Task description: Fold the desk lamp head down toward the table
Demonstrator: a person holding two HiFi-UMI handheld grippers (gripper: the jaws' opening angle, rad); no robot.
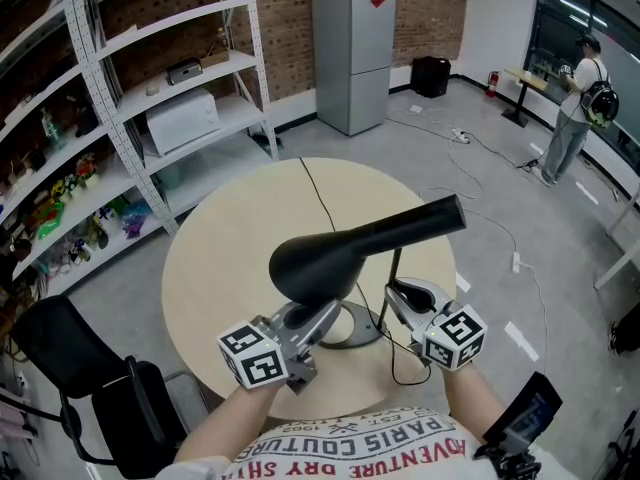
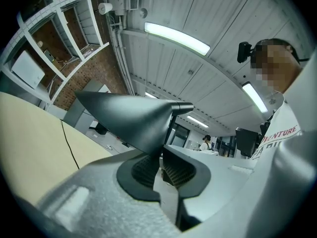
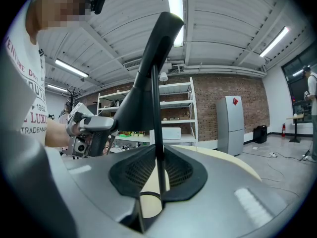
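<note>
A black desk lamp stands on the round beige table [image 1: 225, 253]. Its cone head [image 1: 325, 258] lies nearly level, and its neck runs up to the right. Under the head, a thin stem [image 1: 394, 273] drops to a round base [image 1: 352, 333]. My left gripper [image 1: 318, 318] is shut on the head's lower rim. In the left gripper view the head [image 2: 131, 114] narrows down between that gripper's [image 2: 159, 168] pads. My right gripper [image 1: 398, 303] is shut on the stem. In the right gripper view the stem [image 3: 156, 108] rises from between the pads of this gripper [image 3: 159, 175].
The lamp's black cord [image 1: 320, 196] runs across the table to the far edge. White shelving [image 1: 120, 108] lines the left wall. A black chair [image 1: 90, 368] stands at the near left. A grey fridge [image 1: 352, 53] stands behind the table, and a person [image 1: 575, 108] stands far right.
</note>
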